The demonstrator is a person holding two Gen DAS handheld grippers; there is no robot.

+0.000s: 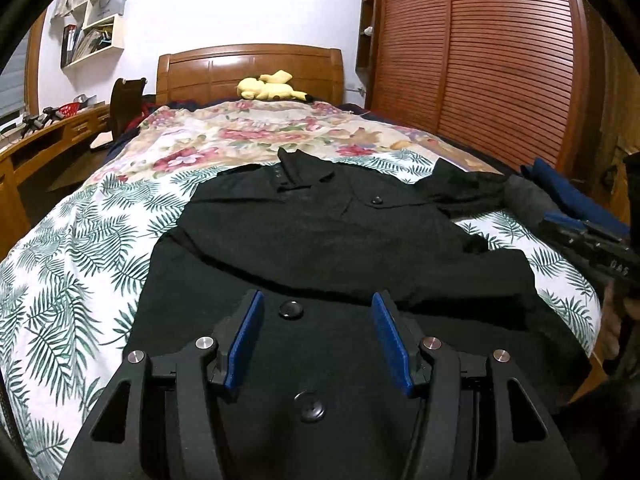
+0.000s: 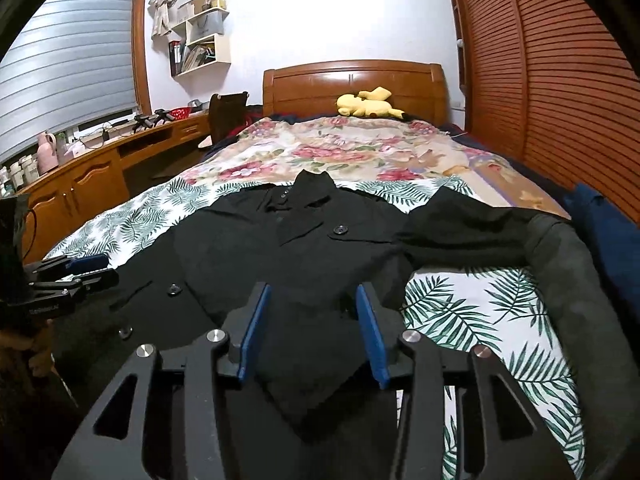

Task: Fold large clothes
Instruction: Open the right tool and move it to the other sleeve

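We found no brand or label that we could read; pale marks on the side of the right tool (image 1: 560, 222), seen from the left wrist, were too blurred to make out. One black coat (image 1: 320, 240) lay spread flat on the bed (image 1: 60, 272), collar toward the wooden headboard (image 1: 248, 68), over a leaf-print sheet and a flowered quilt. We counted three round black buttons (image 1: 291, 309) on it from the left wrist. One sleeve (image 2: 460, 224) stretched out sideways toward the slatted wardrobe (image 2: 560, 80), while the other side of the coat lay folded in over the front.

Our left tool (image 1: 318, 304) hung over the lower front of the coat, its two blue pads (image 1: 248, 336) apart and clear of the cloth, gripping nothing. Our right tool (image 2: 312, 296) stood with its pads parted over the coat's near edge, and nothing was pinched between them.

One yellow plush toy (image 2: 366, 106) rested by the headboard. One dark blue cloth (image 2: 612, 248) and one grey one (image 2: 568, 280) lay along the bed's wardrobe side. A wall shelf (image 2: 200, 40) held files and papers above the long counter (image 2: 100, 164).
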